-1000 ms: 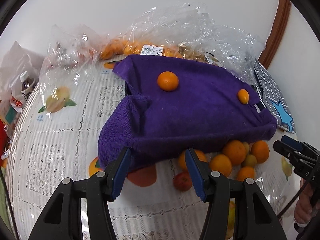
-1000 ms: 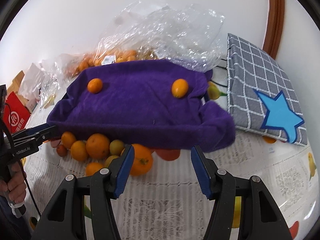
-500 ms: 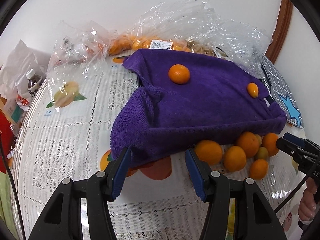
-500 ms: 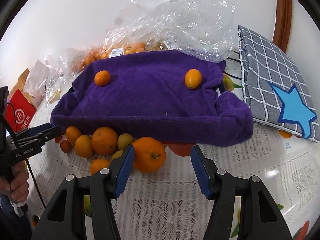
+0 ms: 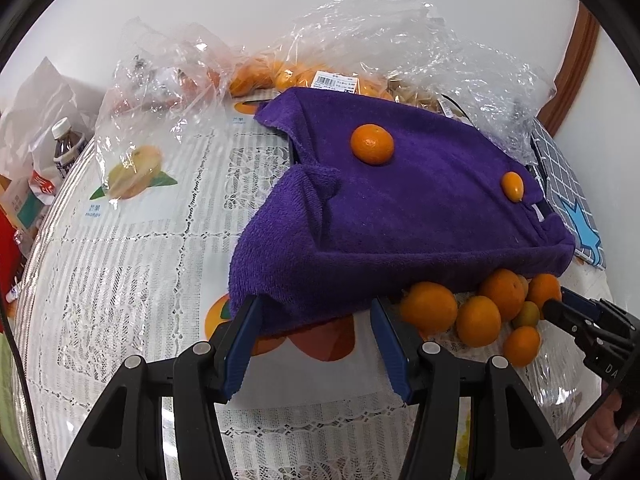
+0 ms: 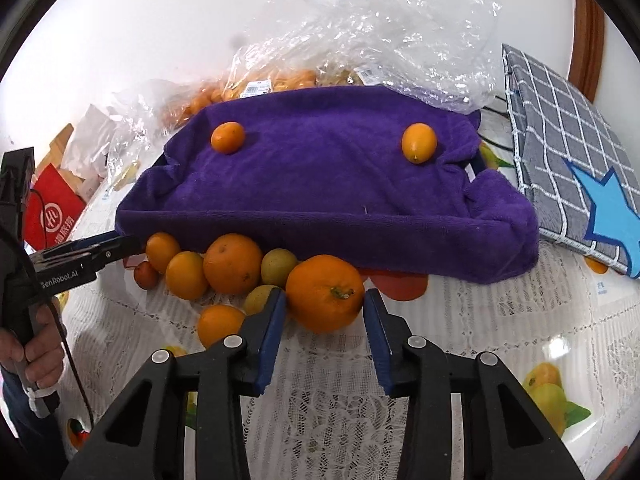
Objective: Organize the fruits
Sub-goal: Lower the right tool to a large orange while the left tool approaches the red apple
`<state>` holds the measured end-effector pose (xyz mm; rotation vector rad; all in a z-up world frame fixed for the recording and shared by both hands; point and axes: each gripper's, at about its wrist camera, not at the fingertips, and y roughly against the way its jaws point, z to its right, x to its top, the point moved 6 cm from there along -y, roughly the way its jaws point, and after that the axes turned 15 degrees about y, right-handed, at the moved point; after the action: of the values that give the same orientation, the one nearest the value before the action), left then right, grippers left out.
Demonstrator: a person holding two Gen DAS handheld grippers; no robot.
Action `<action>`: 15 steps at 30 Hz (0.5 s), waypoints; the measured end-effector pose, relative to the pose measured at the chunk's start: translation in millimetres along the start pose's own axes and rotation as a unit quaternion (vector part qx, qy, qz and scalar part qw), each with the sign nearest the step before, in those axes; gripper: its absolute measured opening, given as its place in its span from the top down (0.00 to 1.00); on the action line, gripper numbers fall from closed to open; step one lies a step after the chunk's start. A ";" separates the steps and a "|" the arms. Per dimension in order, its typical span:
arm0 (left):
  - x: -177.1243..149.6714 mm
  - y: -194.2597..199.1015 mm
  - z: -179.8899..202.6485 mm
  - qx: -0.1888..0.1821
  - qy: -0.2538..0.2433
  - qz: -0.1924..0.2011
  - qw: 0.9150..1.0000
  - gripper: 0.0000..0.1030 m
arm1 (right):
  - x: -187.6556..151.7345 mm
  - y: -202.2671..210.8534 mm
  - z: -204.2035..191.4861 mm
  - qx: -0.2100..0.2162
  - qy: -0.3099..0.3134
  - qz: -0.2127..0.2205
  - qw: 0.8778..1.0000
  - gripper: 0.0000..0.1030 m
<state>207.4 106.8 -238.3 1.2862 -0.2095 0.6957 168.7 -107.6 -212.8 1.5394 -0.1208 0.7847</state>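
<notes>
A purple towel (image 6: 328, 184) covers a tray and carries a small mandarin (image 6: 227, 137) and an oval kumquat (image 6: 418, 142). Several oranges lie on the tablecloth along its near edge. My right gripper (image 6: 324, 312) is open, its fingers on either side of the largest orange (image 6: 325, 298), close to touching it. My left gripper (image 5: 316, 320) is open and empty at the towel's (image 5: 392, 216) corner. The mandarin (image 5: 372, 144), kumquat (image 5: 513, 186) and orange pile (image 5: 478, 320) show in the left wrist view too.
Clear plastic bags of fruit (image 6: 360, 48) lie behind the towel. A grey checked board with a blue star (image 6: 576, 184) sits at the right. A bottle (image 5: 66, 148) and cartons stand at the table's left edge. A red packet (image 6: 54, 212) lies at the left.
My right gripper has moved forward and down, and the large orange now sits between its fingers. My left gripper has drifted left and closer to the towel's corner.
</notes>
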 end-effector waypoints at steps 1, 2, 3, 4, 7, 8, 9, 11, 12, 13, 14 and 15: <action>0.2 -0.2 -0.3 -0.001 0.001 -0.001 1.000 0.47 | -0.1 0.2 -0.9 -0.002 0.003 0.001 1.000 0.62; 0.3 -0.5 -0.3 -0.002 0.002 -0.001 1.000 0.47 | 0.2 -0.1 -1.1 -0.003 0.005 0.001 1.000 0.62; 0.3 -0.6 -0.4 -0.002 0.003 -0.003 1.000 0.47 | 0.0 0.4 -1.3 -0.004 0.006 0.002 1.000 0.62; 0.2 -0.5 -0.4 -0.002 0.003 -0.003 1.000 0.47 | -0.3 0.9 -0.9 -0.003 0.005 0.002 1.000 0.62; 0.7 -0.3 -0.4 -0.002 0.002 -0.002 1.000 0.47 | -0.8 3.0 1.3 -0.003 0.002 0.004 1.000 0.62; 0.9 -0.2 -0.2 -0.002 0.002 -0.003 1.000 0.47 | -1.0 4.0 2.2 -0.004 0.002 0.005 1.000 0.62; 1.1 -0.3 -0.3 -0.002 0.002 -0.003 1.000 0.47 | -1.2 4.8 2.9 -0.005 0.001 0.006 1.000 0.63; 1.3 -0.1 -0.2 -0.003 0.003 -0.003 1.000 0.47 | -1.7 6.1 4.4 -0.005 -0.001 0.007 1.000 0.63; 1.6 -0.2 -0.3 -0.004 0.003 -0.003 1.000 0.47 | -2.0 6.2 4.5 -0.004 -0.002 0.008 1.000 0.63; 1.5 0.3 -0.4 -0.004 0.004 -0.004 1.000 0.47 | -2.4 6.1 4.9 -0.004 -0.001 0.008 1.000 0.63; 1.4 0.6 -0.6 -0.005 0.005 -0.005 1.000 0.47 | -2.5 6.0 4.5 -0.005 0.001 0.008 1.000 0.63; 1.8 0.4 -0.9 -0.006 0.007 -0.005 1.000 0.47 | -2.4 5.7 3.6 -0.007 0.003 0.008 1.000 0.63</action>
<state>208.4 108.3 -237.3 1.2695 -0.1950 0.6933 165.4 -112.7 -209.0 1.5237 -0.1339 0.8006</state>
